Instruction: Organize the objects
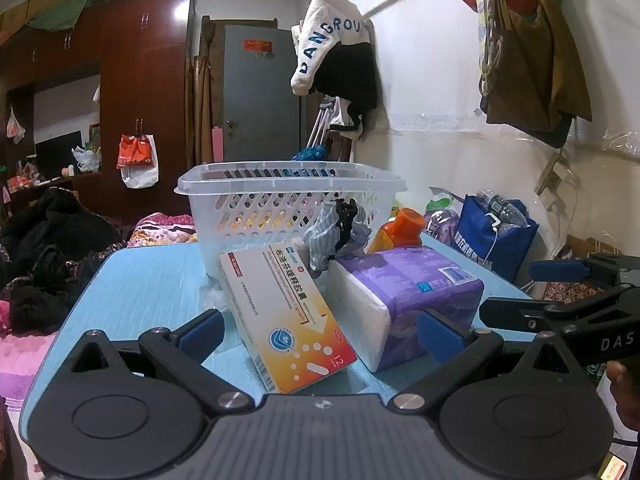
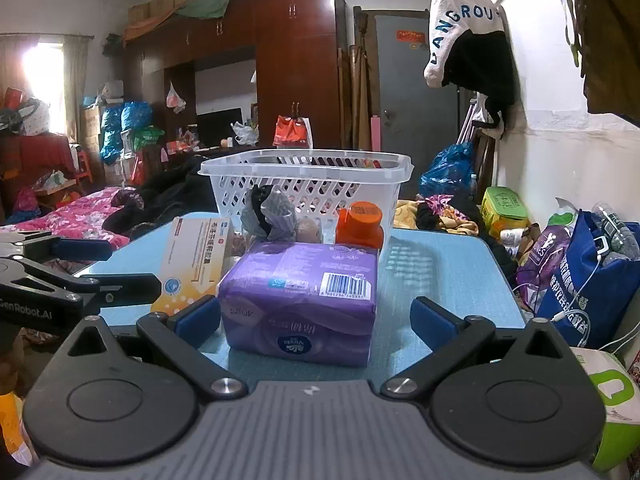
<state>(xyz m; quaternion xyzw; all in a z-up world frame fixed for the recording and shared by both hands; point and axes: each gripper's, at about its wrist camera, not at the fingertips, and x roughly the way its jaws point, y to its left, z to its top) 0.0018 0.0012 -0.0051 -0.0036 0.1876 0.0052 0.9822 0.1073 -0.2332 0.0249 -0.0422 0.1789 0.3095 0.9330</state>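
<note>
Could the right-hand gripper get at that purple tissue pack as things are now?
Probably yes. The right gripper is open, and the purple tissue pack sits just ahead between its fingers with nothing in front of it; the medicine box leans off to one side.

Both the left tool [image 1: 320,330] and the right tool [image 2: 316,318] gape wide, gripping nothing, tilted slightly downward.

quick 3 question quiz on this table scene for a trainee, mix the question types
1. True or false: the white basket stands behind the purple tissue pack.
2. What colour is the bottle cap?
3. The medicine box is: A inside the basket, B on the blue table, C held by the left gripper.

Key: 1 true. 2 orange. 3 B; the left gripper and the right gripper are both open, holding nothing.
</note>
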